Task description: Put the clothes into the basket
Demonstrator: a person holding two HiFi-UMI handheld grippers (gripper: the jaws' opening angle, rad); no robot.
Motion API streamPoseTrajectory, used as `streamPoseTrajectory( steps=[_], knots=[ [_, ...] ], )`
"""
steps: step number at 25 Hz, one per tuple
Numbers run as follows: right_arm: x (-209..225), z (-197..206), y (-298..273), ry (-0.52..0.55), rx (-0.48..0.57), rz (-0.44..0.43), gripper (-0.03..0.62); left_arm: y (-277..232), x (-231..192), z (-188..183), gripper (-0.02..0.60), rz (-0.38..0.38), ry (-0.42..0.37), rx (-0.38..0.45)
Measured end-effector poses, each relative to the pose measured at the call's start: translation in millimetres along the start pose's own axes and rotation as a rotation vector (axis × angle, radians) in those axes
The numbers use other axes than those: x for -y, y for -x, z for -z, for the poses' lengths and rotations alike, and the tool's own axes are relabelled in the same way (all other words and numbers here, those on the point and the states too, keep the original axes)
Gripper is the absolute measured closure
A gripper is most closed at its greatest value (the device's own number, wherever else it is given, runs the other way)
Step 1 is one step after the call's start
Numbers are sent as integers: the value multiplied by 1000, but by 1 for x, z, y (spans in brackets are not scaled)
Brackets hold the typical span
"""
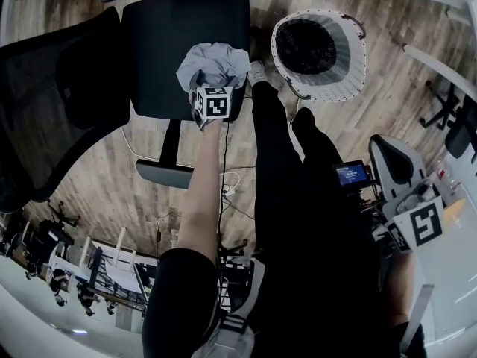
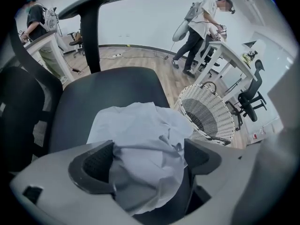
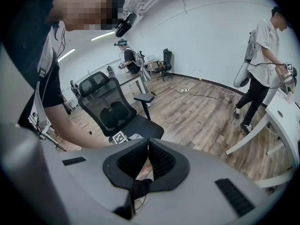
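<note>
A crumpled pale grey garment lies on the black seat of an office chair. My left gripper reaches down onto it at arm's length. In the left gripper view its jaws stand wide open on either side of the garment, which bulges up between the pads. The white wicker basket stands on the wood floor just right of the chair, upright with nothing in it, and it is also in the left gripper view. My right gripper hangs low at the right, jaws shut with nothing held.
The chair's mesh backrest rises at the left. My legs in black trousers stand between the chair and a white desk. Other people work at desks farther off. Another black chair stands behind the basket.
</note>
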State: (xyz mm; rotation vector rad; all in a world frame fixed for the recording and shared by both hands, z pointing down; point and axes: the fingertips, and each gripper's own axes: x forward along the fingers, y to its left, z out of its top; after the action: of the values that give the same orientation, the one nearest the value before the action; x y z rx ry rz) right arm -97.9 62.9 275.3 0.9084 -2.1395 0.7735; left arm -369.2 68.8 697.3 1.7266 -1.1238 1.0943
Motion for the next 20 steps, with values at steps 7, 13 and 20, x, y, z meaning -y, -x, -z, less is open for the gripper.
streamPoseTrajectory(
  steps=[7,13,20],
  knots=[
    [0,3,-7,-56,10,-15,577,-24,-6,16,115,2,-57,-69],
    [4,6,-12,-68,11,-7,577,-39,-12,21,115,2,-97,-114],
    [7,7,-7,-89,21,19,577,-38,-14,19,123,-2,-82,-117]
  ],
)
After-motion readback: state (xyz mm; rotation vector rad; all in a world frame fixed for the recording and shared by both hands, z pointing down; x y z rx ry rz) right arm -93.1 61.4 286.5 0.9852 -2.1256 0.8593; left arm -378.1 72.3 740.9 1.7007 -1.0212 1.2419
